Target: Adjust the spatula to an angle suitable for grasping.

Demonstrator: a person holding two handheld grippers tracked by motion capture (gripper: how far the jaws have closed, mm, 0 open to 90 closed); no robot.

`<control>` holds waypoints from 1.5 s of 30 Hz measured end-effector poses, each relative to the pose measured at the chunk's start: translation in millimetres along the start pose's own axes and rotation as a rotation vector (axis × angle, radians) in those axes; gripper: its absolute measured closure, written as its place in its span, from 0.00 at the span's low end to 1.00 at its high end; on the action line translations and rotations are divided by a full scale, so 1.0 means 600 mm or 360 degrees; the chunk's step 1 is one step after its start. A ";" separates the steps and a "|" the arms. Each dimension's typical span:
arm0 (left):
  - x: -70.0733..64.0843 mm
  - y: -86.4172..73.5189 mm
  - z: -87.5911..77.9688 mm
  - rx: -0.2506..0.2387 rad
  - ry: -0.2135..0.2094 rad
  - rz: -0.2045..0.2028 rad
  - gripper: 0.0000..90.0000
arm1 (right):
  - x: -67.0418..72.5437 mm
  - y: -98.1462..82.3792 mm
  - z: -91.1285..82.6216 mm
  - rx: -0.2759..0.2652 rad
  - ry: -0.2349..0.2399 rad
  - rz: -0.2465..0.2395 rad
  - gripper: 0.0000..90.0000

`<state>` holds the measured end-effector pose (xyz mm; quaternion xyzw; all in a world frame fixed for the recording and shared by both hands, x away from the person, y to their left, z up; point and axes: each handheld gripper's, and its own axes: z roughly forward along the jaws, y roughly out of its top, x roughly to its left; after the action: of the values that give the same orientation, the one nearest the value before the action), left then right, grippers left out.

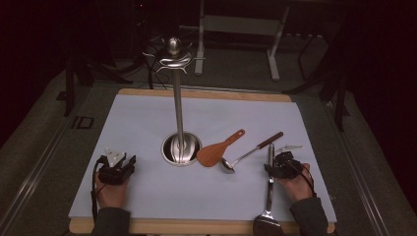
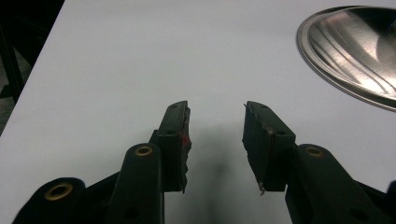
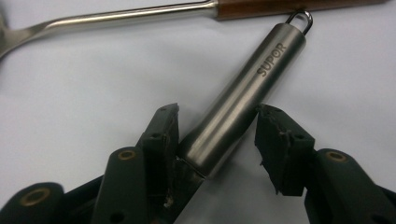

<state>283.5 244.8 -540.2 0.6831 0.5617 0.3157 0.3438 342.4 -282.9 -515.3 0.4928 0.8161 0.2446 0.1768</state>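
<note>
A steel spatula (image 1: 269,196) lies near the table's front right, blade towards the front edge. Its round steel handle (image 3: 243,98), marked SUPOR, runs slantwise between the jaws of my right gripper (image 3: 218,112). The left pad rests against the handle and the right pad's tip stands right at it, with no firm squeeze visible. In the high view my right gripper (image 1: 272,164) sits at the handle's upper part. My left gripper (image 1: 119,160) rests on the white sheet at the left, and its jaws (image 2: 216,105) stand open over bare sheet.
A tall steel hook stand (image 1: 179,108) rises from a round base (image 1: 181,149) mid-table; the base's rim (image 2: 355,51) is in the left gripper view. A wooden rice paddle (image 1: 216,152) and a wood-handled ladle (image 1: 248,155) lie right of it. The ladle's shaft (image 3: 140,16) crosses beyond the spatula handle.
</note>
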 end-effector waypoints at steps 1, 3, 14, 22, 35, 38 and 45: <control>0.000 0.000 0.000 -0.0001 -0.0001 -0.0001 0.68 | 0.000 0.002 -0.001 0.0010 0.0002 -0.0027 0.57; 0.000 0.000 0.000 -0.0001 -0.0002 -0.0001 0.68 | -0.008 0.007 -0.004 0.0031 0.0037 -0.0084 0.59; -0.001 0.000 0.000 0.0001 0.0002 0.0003 0.68 | -0.025 0.001 0.005 0.0022 0.0025 0.0100 0.59; 0.000 0.000 0.000 0.0001 -0.0001 0.0001 0.68 | -0.030 0.000 -0.007 0.0109 0.0065 -0.0117 0.63; -0.001 0.000 0.001 0.0002 0.0004 0.0003 0.68 | -0.031 -0.011 -0.021 0.0177 0.0236 -0.0383 0.64; -0.001 0.000 0.001 0.0002 0.0005 0.0004 0.68 | -0.027 -0.014 -0.023 0.0172 0.0263 -0.0425 0.64; -0.001 0.000 0.000 0.0002 0.0004 0.0003 0.68 | 0.010 -0.013 -0.026 0.0173 0.0374 -0.0677 0.65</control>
<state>283.6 244.3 -540.3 0.6834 0.5617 0.3165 0.3424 325.9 -284.2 -507.4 0.2870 0.9284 0.2131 0.1015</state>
